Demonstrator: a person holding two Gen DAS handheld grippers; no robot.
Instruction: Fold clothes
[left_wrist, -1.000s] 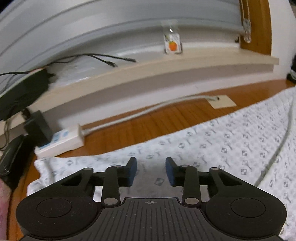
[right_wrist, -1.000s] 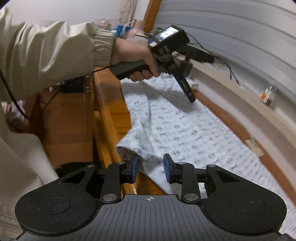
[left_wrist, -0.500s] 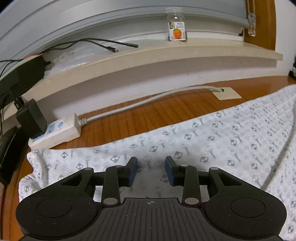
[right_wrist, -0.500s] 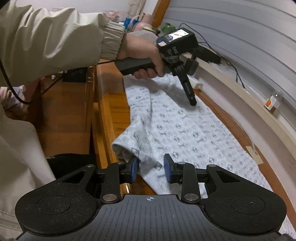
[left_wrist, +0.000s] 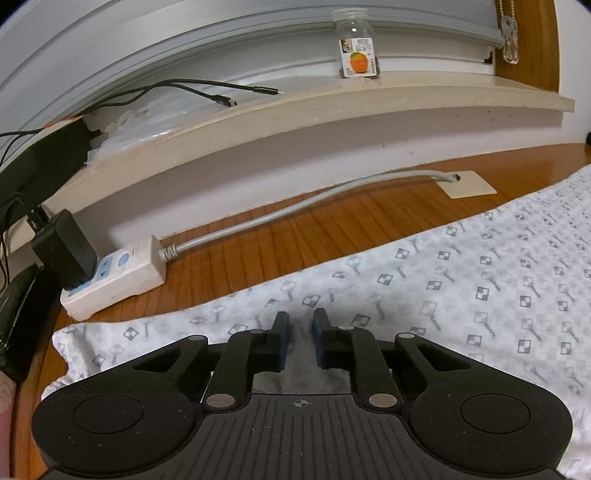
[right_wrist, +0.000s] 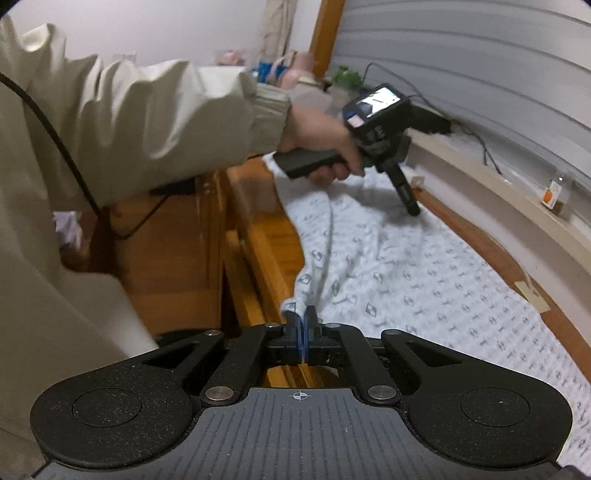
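We have our right gripper (right_wrist: 302, 325) pressed tight on a bunched corner of the patterned garment (right_wrist: 424, 273), right at the near edge of the wooden table (right_wrist: 258, 240). The cloth lies spread along the tabletop toward the window ledge (left_wrist: 332, 110). Our left gripper (left_wrist: 300, 328) sits low over the far end of the garment, fingers close together with a narrow gap between them, nothing pinched that we can see. From the right-hand view, our left hand (right_wrist: 317, 144) grips its handle, fingers pointing down at the cloth. On the ledge stands a small clear jar (left_wrist: 356, 51) with an orange label; its contents we cannot make out. A white power strip (left_wrist: 118, 280) lies beside the cloth with a black adapter (left_wrist: 64, 251) plugged in.
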